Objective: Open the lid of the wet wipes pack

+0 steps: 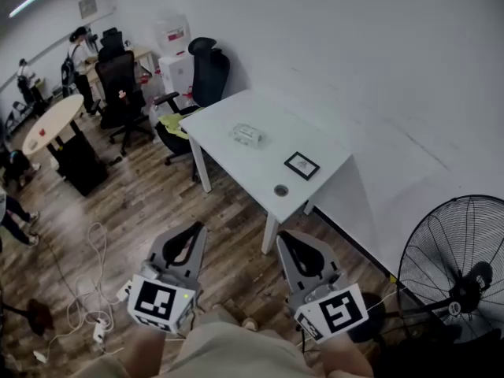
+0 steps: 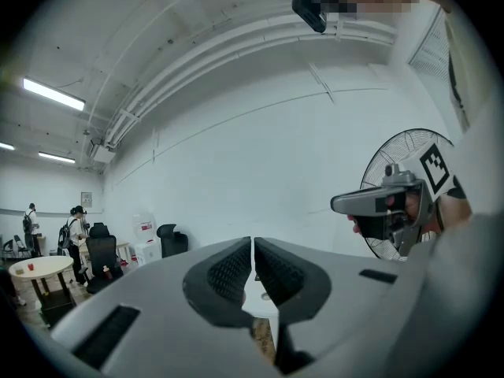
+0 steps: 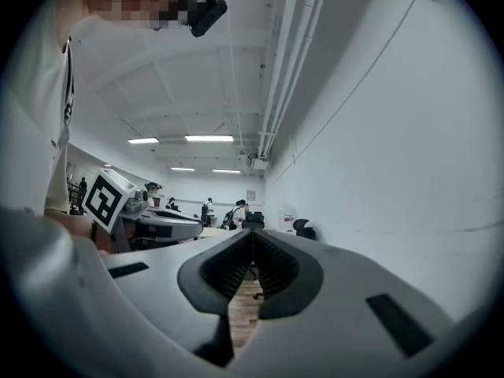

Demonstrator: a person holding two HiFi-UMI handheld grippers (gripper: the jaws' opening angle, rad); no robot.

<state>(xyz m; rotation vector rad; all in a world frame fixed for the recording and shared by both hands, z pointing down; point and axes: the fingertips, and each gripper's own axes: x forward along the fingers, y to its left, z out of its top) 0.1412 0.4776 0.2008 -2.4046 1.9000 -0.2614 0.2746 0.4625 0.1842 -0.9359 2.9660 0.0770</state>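
The wet wipes pack (image 1: 247,135) lies flat near the middle of a white table (image 1: 236,164), well ahead of me in the head view. My left gripper (image 1: 194,228) and right gripper (image 1: 287,238) are held level at waist height, side by side, a good way short of the table. Both have their jaws closed together with nothing between them. In the left gripper view the left gripper (image 2: 253,243) points at the white wall, with the right gripper's body (image 2: 386,203) at its right. The right gripper (image 3: 252,233) looks down the room along the wall.
A small black-framed square (image 1: 302,164) and a round grommet (image 1: 281,190) are on the table's near end. Office chairs (image 1: 197,81) stand behind the table, a large floor fan (image 1: 465,270) at right, cables and a power strip (image 1: 90,305) on the wooden floor at left. People stand far left.
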